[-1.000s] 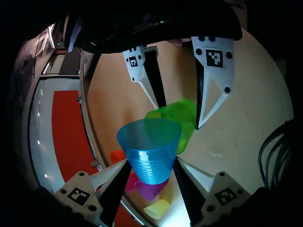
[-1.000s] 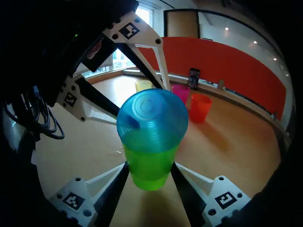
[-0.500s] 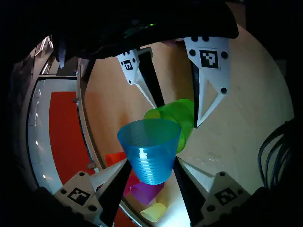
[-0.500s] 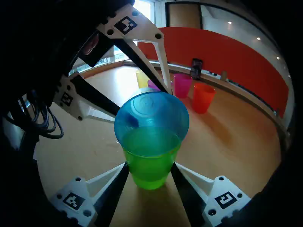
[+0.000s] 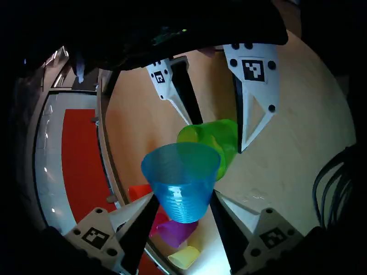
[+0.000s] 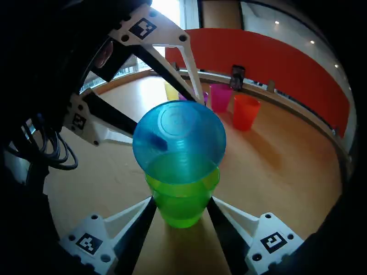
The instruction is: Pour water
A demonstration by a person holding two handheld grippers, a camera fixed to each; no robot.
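Left tongs (image 5: 183, 196) narrowed, clamping blue cup (image 5: 180, 176)

Translucent glossy plastic blue cup (image 5: 182, 185) and green cup (image 6: 182, 201) over a smooth, pale wooden table (image 6: 284, 183).

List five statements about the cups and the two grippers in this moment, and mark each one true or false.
1. The left gripper holds the blue cup between its fingers. True.
2. The green cup lies on its side. False: it is upright between the fingers of the right gripper.
3. The blue cup is tipped over the green cup's mouth. True.
4. The orange cup is stacked inside the pink cup. False: they stand side by side on the table.
5. The right gripper is open and empty. False: it is shut on the green cup.
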